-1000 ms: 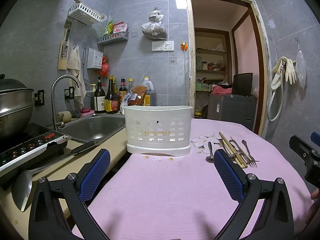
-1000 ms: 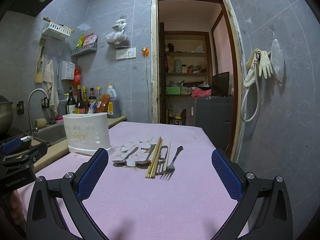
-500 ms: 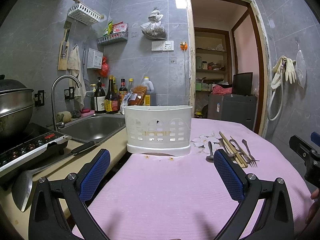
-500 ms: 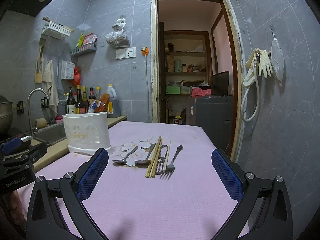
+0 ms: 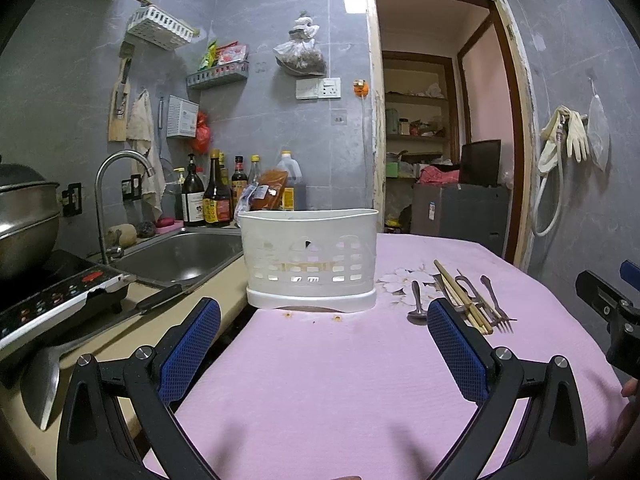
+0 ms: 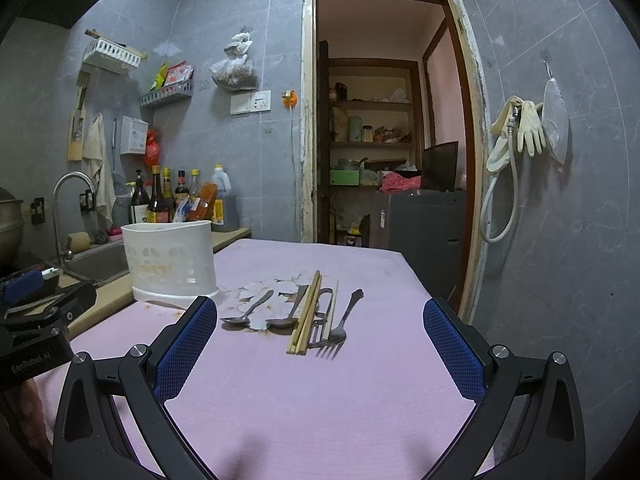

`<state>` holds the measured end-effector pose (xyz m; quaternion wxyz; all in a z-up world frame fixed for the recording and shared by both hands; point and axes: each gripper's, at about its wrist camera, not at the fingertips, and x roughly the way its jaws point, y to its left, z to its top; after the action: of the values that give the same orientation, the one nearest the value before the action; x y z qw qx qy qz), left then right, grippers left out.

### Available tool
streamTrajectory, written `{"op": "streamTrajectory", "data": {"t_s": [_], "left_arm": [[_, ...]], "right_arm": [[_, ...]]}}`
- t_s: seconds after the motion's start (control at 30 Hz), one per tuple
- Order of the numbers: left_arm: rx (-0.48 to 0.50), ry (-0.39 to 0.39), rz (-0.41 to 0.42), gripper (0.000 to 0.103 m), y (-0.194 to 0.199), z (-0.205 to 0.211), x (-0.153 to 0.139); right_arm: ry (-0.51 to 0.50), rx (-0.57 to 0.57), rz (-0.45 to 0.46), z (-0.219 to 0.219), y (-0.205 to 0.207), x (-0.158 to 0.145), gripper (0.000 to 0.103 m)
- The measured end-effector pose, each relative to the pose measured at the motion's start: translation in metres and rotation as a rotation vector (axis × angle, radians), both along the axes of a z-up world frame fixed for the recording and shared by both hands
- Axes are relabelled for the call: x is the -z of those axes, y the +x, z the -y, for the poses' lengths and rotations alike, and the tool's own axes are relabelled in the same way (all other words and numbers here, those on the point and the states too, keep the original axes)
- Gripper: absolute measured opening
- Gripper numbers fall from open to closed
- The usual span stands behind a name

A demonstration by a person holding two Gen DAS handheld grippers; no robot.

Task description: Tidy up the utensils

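Observation:
A white plastic utensil basket [image 5: 311, 258] stands on the pink tablecloth [image 5: 320, 380]; it also shows in the right wrist view [image 6: 170, 262]. To its right lie two spoons [image 6: 248, 312], wooden chopsticks [image 6: 307, 314] and forks [image 6: 340, 328] side by side; they also show in the left wrist view [image 5: 464, 298]. My left gripper [image 5: 320, 344] is open and empty, in front of the basket. My right gripper [image 6: 320, 344] is open and empty, just short of the utensils.
A steel sink [image 5: 180, 252] with a tap, sauce bottles [image 5: 208, 196], an induction cooker [image 5: 52, 300] with a pot, a knife [image 5: 156, 298] and a ladle [image 5: 40, 380] are at the left. An open doorway [image 6: 392, 140] is behind the table.

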<state>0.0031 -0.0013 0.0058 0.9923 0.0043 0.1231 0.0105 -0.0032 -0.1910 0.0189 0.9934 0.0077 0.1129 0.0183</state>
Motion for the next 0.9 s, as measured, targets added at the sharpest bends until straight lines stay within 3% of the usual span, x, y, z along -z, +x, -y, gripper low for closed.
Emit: {"op": "streamTrajectory", "data": {"t_s": [0.2,0.37,0.73,0.83,0.9], "left_arm": [[0.04,0.034,-0.03,0.101,0.025,0.008,-0.015],[0.129,0.087,-0.18,0.101,0.067,0.025,-0.024],[0.317,0.008,-0.489,0.1,0.155,0.055,-0.015],[0.331,0.032,-0.537,0.088,0.173,0.065,-0.008],[0.355,0.047,-0.592,0.068,0.188,0.073,0.001]], "right_arm": [[-0.054,0.011,-0.02,0.008,0.021,-0.013,0.103],[-0.075,-0.007,-0.151,0.022,0.056,-0.016,0.103],[-0.067,-0.061,-0.396,0.056,0.142,-0.005,0.103],[-0.028,-0.088,-0.454,0.063,0.163,0.004,0.089],[-0.003,-0.103,-0.509,0.066,0.179,0.013,0.068]]}}
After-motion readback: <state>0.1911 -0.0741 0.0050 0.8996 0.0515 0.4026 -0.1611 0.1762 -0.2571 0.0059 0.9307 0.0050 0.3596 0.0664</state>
